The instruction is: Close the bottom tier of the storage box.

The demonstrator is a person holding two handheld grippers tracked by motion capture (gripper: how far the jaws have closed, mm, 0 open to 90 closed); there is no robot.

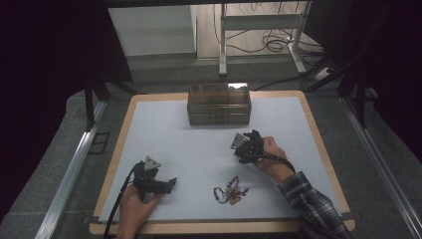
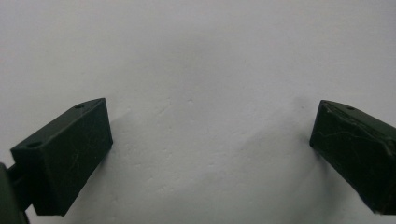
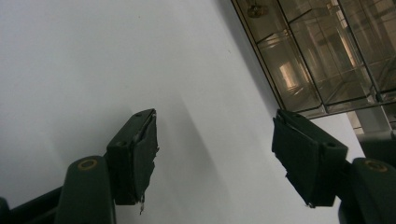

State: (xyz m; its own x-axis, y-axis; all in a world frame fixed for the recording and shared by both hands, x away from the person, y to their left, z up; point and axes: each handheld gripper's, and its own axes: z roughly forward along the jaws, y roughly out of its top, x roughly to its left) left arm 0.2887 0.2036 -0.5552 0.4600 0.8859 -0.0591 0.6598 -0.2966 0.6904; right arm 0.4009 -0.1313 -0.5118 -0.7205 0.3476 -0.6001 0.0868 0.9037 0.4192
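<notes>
1. Jewellery: a small tangled heap of chain-like pieces lies on the white mat, near the front edge, between the two hands. Nothing touches it.
2. Box: a clear, tinted organiser with compartments stands at the far middle of the mat, well apart from the heap. The right gripper view shows its dividers and a small item in one far cell; what that item is cannot be told.
3. Right gripper: held above the mat between heap and box, beyond the heap and to its right. Its jaws stand apart with nothing between them; the right gripper view shows bare mat in the gap.
4. Left gripper: rests low over the mat, near the heap on its left. Its jaws are wide apart and empty; the left gripper view shows bare mat between them.
5. Step in hand, as judged: sorting the heap into the box. Both tools are empty, so a new pick is due.
6. Next move, as judged: bring one gripper down over the heap, close on a single strand and lift slowly. The pieces look entangled, so the second gripper may need to pin the rest down.
7. Risk: several pieces may rise together.
</notes>
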